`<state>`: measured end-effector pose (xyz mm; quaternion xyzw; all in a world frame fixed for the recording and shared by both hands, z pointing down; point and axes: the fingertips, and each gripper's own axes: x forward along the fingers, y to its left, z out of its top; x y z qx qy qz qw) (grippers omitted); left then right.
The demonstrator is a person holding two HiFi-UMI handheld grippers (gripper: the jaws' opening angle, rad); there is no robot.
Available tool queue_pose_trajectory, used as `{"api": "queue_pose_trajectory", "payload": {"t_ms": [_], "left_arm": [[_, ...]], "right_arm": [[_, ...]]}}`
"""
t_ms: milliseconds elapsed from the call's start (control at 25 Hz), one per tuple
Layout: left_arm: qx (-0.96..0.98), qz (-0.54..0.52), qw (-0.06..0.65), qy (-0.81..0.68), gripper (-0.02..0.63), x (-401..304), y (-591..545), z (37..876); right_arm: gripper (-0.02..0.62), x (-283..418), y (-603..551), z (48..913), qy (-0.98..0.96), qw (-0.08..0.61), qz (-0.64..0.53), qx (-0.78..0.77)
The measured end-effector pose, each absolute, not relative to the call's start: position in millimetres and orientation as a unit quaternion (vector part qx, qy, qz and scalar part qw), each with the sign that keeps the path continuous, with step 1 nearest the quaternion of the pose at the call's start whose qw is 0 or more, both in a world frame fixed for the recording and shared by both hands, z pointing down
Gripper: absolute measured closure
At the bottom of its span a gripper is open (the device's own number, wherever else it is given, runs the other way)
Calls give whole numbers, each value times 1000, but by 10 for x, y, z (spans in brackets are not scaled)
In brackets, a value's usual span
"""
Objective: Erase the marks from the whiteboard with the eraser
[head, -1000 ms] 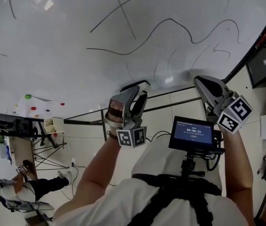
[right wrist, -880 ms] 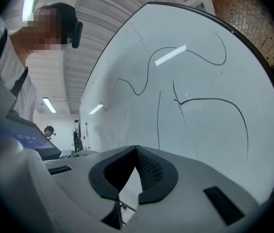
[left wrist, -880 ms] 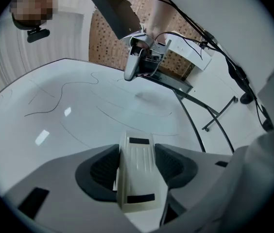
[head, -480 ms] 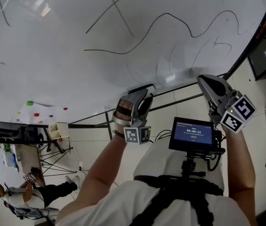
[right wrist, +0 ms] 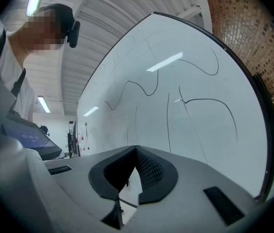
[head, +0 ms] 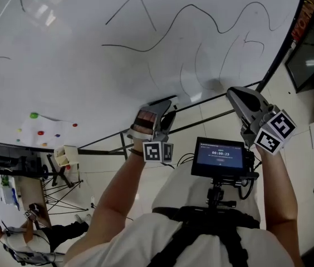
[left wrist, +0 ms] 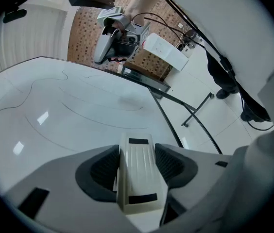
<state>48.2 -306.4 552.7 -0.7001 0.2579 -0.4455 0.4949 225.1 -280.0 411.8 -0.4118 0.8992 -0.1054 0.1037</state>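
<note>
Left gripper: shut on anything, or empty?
Shut on the white ribbed plastic eraser; dark pads of the left gripper press both its sides.

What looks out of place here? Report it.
Nothing stands out. The eraser sits straight between the jaws of the left gripper, the right gripper is shut and empty, and the whiteboard carries only its black marker lines.
</note>
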Motion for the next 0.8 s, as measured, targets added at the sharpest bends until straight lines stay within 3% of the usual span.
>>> {"api": "queue_pose_trajectory", "payload": {"t_ms": [440, 800], "left_arm": [[-687, -426, 509, 296, 337, 508, -3252, 4785], [-648, -438, 564, 264, 336, 691, -3009, 3997]], "right_arm": [[577, 2241, -2750, 3977, 901, 121, -115, -401], [577, 2317, -2420, 3811, 902, 136, -121, -392]]}}
